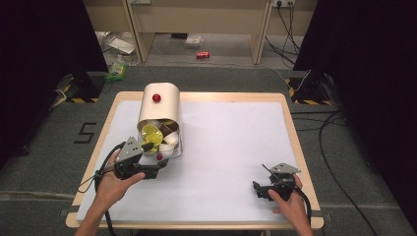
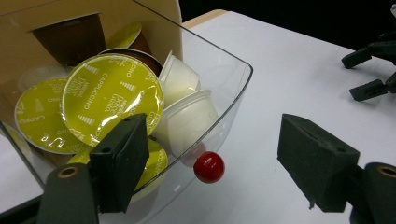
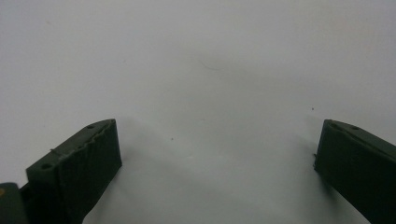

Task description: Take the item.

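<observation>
A beige capsule box (image 1: 160,105) with a red ball (image 1: 156,98) on its top lies at the table's back left. Its clear drawer (image 2: 224,88) stands pulled out and holds several yellow-lidded capsules (image 2: 109,95) and white pods (image 2: 189,119). The drawer's front carries a small red knob (image 2: 208,166), also seen from above as the knob (image 1: 159,157). My left gripper (image 2: 215,163) is open, its jaws on either side of the knob without touching it; from above, the left gripper (image 1: 156,169) sits at the drawer's front. My right gripper (image 3: 215,158) is open over bare white table, at the front right as the right gripper (image 1: 259,189).
A white mat (image 1: 231,147) covers the wooden-edged table (image 1: 295,142). Cables (image 1: 334,162) trail across the floor to the right. A red can (image 1: 202,54) and other clutter lie on the floor beyond the table, with dark curtains on both sides.
</observation>
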`<state>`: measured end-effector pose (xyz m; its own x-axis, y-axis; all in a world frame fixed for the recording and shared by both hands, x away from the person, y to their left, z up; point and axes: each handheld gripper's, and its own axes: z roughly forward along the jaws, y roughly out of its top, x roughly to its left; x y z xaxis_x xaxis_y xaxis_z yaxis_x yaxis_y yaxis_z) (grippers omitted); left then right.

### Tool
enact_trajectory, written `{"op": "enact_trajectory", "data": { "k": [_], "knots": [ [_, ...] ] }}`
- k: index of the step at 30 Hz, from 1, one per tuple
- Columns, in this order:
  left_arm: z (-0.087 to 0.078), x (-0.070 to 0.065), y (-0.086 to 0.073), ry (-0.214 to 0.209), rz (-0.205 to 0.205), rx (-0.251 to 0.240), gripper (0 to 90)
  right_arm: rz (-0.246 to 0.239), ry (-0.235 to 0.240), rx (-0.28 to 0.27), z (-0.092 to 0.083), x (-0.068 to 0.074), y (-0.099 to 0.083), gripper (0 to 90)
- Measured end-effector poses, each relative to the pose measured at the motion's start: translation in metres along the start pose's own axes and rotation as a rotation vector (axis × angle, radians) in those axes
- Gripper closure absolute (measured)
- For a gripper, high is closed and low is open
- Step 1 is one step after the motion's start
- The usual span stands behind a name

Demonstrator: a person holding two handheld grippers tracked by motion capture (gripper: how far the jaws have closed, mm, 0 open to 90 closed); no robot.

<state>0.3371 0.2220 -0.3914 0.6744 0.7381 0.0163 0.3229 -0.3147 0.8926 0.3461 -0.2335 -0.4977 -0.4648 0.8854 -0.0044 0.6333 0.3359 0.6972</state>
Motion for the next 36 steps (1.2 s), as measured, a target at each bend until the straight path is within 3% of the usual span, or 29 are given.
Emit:
{"op": "enact_trajectory", "data": {
  "k": [22,30,36],
  "knots": [
    [-0.006,-0.015,-0.011,0.008,0.010,0.020,25.0,0.000,0.000,0.000,0.000,0.000,0.000,0.7],
    [-0.008,-0.014,-0.010,-0.002,-0.003,0.019,25.5,0.000,0.000,0.000,0.000,0.000,0.000,0.7],
    [-0.014,-0.009,-0.004,0.027,-0.014,-0.009,24.1,0.001,0.000,0.000,0.000,0.000,0.000,0.7]
  ]
}}
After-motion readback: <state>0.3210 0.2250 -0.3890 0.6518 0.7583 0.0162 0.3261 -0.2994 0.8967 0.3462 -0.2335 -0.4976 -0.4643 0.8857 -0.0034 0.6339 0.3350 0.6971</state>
